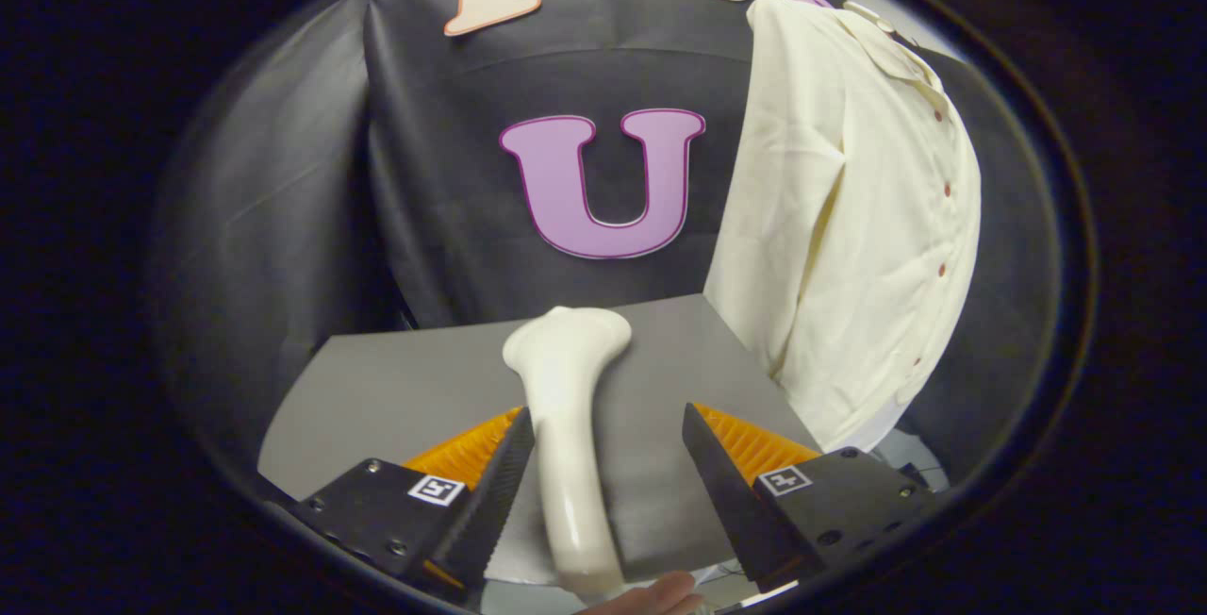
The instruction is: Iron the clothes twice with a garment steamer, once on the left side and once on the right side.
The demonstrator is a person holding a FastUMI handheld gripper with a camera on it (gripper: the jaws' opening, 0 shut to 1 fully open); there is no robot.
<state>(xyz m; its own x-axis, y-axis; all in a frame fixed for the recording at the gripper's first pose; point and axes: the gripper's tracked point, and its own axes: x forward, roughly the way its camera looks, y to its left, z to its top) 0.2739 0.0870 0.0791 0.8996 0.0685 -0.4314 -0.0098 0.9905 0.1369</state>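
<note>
Black cloth hangs as the booth's wall (453,172) behind everything, folding into a corner off to the tool's left. Below it a grey counter (377,398) stretches ahead of the tool, its far edge meeting the cloth.

The tool (608,450) sits low at the near end of the counter with its two fingers spread wide — a broad gap lies between the dark toothed pads (504,473), and orange ribbed backing shows behind each of them. Small square markers sit on the black bodies of both fingers.

Between the fingers lies a white garment steamer (566,426). Its long glossy handle runs from near the tool's base forward through the gap, and its wider head points away, just beyond the fingertips, over the grey counter. The handle lies close beside the left finger; whether it touches that pad I cannot tell. A clear gap separates it from the right finger, so the tool is not pinching it.

At the very base of the tool, just under the handle's near end, part of a hand (651,596) shows.

Ahead and to the right of the tool hangs a cream shirt (849,209) — collar at the top, a row of small dark buttons running down its front, its lower hem dropping past the counter's right edge.
</note>
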